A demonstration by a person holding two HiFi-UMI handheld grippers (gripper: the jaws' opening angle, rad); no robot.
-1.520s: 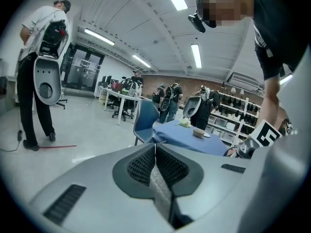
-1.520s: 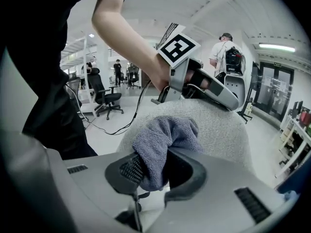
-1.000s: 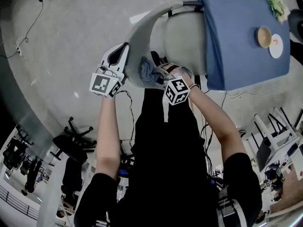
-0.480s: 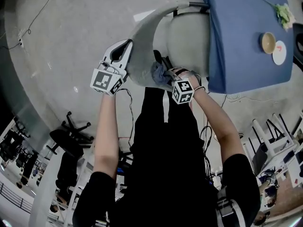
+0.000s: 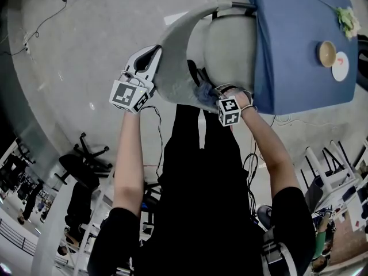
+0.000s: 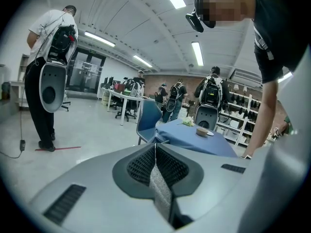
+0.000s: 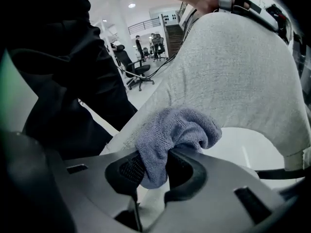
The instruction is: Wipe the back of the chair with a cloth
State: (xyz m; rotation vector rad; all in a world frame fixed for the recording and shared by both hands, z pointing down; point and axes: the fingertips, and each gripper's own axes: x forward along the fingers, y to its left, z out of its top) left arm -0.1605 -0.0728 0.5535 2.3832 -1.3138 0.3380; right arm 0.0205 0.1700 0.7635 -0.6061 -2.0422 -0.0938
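A grey fabric chair back [image 5: 175, 56] curves in front of me, its seat [image 5: 230, 45] tucked toward the table. My right gripper [image 5: 214, 94] is shut on a blue-grey cloth [image 5: 203, 91] and holds it against the back's near right part. In the right gripper view the cloth [image 7: 177, 127] bulges out of the jaws of the right gripper [image 7: 154, 166] against the chair back [image 7: 233, 72]. My left gripper [image 5: 150, 56] sits at the back's left edge. In the left gripper view the left gripper [image 6: 156, 152] is shut, with a thin strip of grey woven fabric [image 6: 158, 183] between its pads.
A table under a blue cloth [image 5: 299, 39] stands right of the chair, carrying a bowl [image 5: 326, 52], a plate [image 5: 340, 65] and flowers [image 5: 347, 20]. Cables [image 5: 34, 16] lie on the concrete floor at left. A black office chair [image 5: 80, 165] is behind me. Several people [image 6: 48, 72] stand around.
My right gripper has slid the cloth to the right along the chair back, toward the table. The left gripper has stayed at the back's left edge.
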